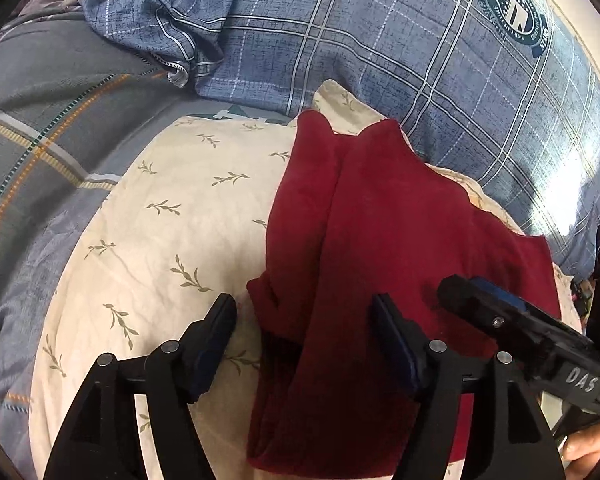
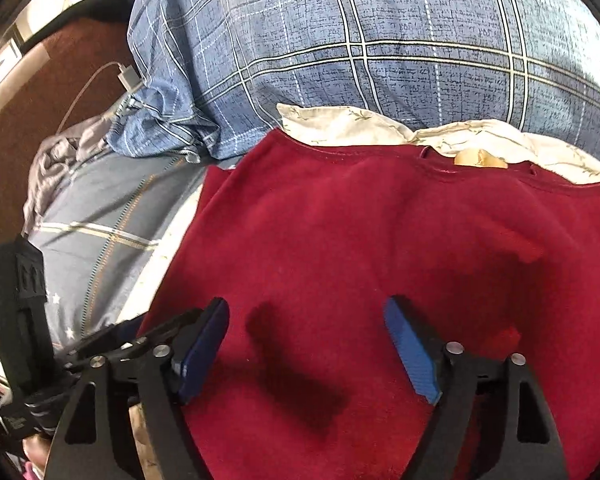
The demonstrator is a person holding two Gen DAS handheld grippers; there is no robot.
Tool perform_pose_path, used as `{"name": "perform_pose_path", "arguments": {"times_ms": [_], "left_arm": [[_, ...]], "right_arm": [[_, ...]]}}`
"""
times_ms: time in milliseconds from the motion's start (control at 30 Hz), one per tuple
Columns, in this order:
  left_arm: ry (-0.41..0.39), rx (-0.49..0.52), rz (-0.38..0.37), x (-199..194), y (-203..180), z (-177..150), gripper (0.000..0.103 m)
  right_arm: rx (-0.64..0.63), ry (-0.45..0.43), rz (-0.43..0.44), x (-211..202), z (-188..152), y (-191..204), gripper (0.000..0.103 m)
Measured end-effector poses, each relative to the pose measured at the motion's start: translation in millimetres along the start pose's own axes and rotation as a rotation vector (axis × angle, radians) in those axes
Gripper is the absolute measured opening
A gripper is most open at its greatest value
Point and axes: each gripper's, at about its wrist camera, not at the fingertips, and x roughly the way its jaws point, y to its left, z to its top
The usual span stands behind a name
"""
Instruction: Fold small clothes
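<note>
A dark red garment (image 1: 380, 240) lies partly folded on a cream pillow with a leaf print (image 1: 172, 216). My left gripper (image 1: 304, 308) is open, its jaws straddling the garment's near left edge just above it. The right gripper shows in the left wrist view (image 1: 480, 300) over the garment's right side. In the right wrist view the red garment (image 2: 360, 240) fills the middle, its hem at the far edge. My right gripper (image 2: 306, 308) is open and hovers over the cloth, holding nothing. The left gripper's body (image 2: 24, 320) shows at the left.
A blue plaid duvet (image 1: 420, 60) lies bunched behind the pillow. A grey plaid sheet (image 1: 40, 140) covers the bed to the left. A white charger with its cable (image 2: 128, 76) lies at the far left near the brown floor (image 2: 40, 100).
</note>
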Motion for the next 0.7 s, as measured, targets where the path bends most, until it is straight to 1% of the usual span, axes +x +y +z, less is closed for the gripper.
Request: {"name": "perform_pose_path", "arguments": {"times_ms": [100,133,167,300,333,400,467,533,567,600,633,667,700], "left_arm": [[0.001,0.000,0.006,1.0,-1.3,0.3,0.070],[0.014,0.018,-0.027,1.9,-0.5,0.6,0.072],[0.007,0.012,-0.037,2.8,0.8,0.6,0.072],[-0.016,-0.001,-0.051,4.0,4.0,-1.2,0.075],[-0.026,-0.006,-0.057,4.3,5.4,-1.9,0.075],[-0.026,-0.033,-0.060,3.3,7.6,-2.2,0.075],[-0.014,-0.079,-0.096,1.7,12.8,-1.6,0.075],[-0.010,-0.127,-0.128,-0.2,21.0,-0.5,0.069],[-0.008,-0.150,-0.142,-1.5,25.4,0.8,0.063],[0.000,-0.176,-0.161,-1.7,31.6,2.2,0.044],[0.011,-0.188,-0.169,-0.8,35.5,3.1,0.044],[0.016,-0.200,-0.182,0.0,38.7,3.6,0.044],[0.016,-0.203,-0.190,0.1,40.4,4.2,0.041]], "right_arm": [[0.039,0.003,0.010,-1.4,2.1,-2.8,0.083],[0.048,0.008,0.003,-2.6,3.3,-2.1,0.083],[0.054,0.016,-0.009,-4.0,5.4,0.0,0.083],[0.006,0.033,-0.031,-10.4,17.8,19.3,0.083],[-0.013,0.039,-0.053,-9.7,22.8,25.9,0.083],[-0.035,0.058,-0.081,-2.9,33.4,36.1,0.083],[-0.022,0.066,-0.067,6.0,42.8,40.9,0.083],[0.002,0.089,-0.063,18.9,53.9,43.4,0.083],[0.006,0.101,-0.062,24.3,59.1,44.4,0.083],[0.008,0.109,-0.064,28.6,63.6,45.6,0.083],[0.011,0.113,-0.061,32.6,68.6,46.9,0.083],[0.015,0.118,-0.043,35.8,73.2,48.0,0.083],[0.022,0.131,-0.019,38.9,76.8,48.5,0.083]]}}
